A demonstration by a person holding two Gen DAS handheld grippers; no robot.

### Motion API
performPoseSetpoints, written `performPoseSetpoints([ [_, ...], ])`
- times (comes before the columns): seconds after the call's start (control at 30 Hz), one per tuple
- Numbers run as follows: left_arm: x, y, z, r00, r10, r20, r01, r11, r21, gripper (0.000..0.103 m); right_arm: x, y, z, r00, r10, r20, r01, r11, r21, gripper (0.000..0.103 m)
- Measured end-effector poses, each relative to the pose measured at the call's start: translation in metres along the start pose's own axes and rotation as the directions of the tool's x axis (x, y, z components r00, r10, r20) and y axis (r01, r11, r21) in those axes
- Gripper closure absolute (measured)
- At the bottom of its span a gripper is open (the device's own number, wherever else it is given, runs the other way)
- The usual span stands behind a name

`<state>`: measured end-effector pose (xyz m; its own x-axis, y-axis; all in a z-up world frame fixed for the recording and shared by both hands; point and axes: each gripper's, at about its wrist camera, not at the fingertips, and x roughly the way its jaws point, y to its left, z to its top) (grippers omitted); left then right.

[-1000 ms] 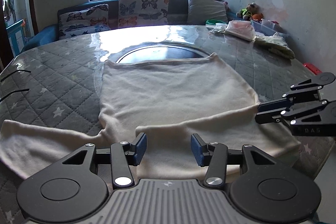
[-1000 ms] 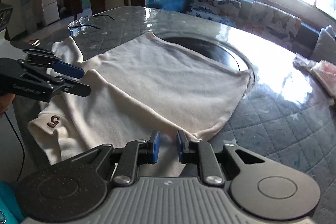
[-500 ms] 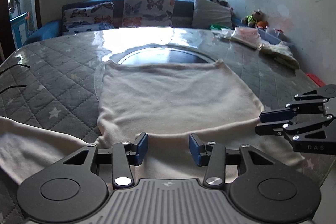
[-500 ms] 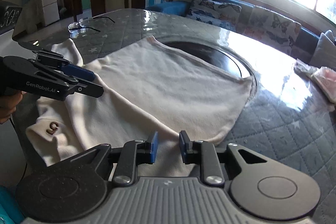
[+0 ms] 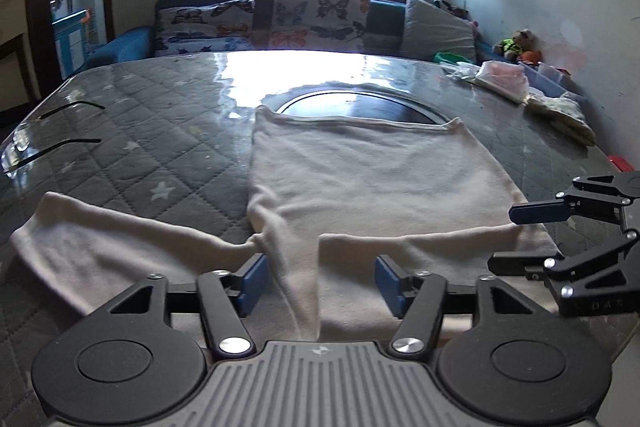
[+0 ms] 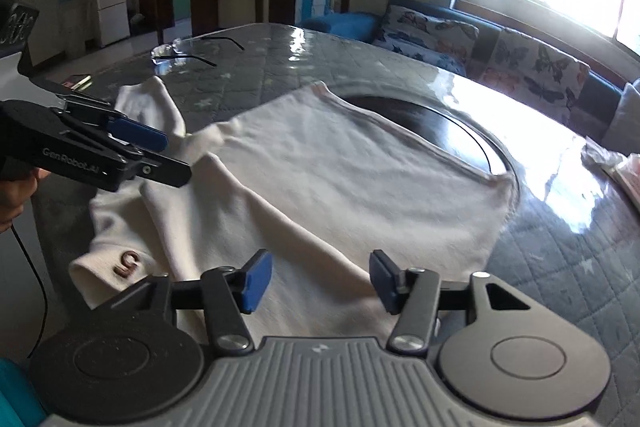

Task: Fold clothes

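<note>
a cream garment (image 5: 372, 183) was laid flat on the quilted tabletop (image 5: 160, 147), its hem toward 12 o'clock over a dark round inset (image 5: 360, 105). one sleeve (image 5: 100, 251) was spread toward 9 o'clock. the left hand-held gripper (image 5: 318, 281) was seen at 6 o'clock, jaws opening, cloth lying between unpinched. the right hand-held gripper (image 6: 316, 283) was likewise opening over the fabric, gripping nothing. spectacles (image 6: 188, 51) were left near the far edge.

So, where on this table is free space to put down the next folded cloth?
Bare quilted table lies between the eyeglasses and the cream shirt, beyond its spread sleeve. A smaller patch is right of the shirt. The far right corner, with bags and cloths, is crowded.
</note>
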<state>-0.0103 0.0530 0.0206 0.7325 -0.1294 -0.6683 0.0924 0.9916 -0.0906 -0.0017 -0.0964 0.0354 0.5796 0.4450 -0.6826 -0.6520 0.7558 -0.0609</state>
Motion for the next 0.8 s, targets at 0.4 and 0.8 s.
performPoseSetpoints([
  [0.4, -0.016, 0.016, 0.002, 0.993, 0.119, 0.006, -0.119, 0.992, -0.045, 0.007, 0.008, 0.015, 0.000, 1.000, 0.022, 0.005, -0.022, 1.000, 0.015, 0.021],
  [0.8, -0.020, 0.050, -0.005, 0.974, 0.223, -0.030, -0.225, 0.965, -0.138, 0.000, 0.017, 0.021, -0.001, 1.000, 0.021, -0.008, -0.021, 0.999, 0.040, 0.006],
])
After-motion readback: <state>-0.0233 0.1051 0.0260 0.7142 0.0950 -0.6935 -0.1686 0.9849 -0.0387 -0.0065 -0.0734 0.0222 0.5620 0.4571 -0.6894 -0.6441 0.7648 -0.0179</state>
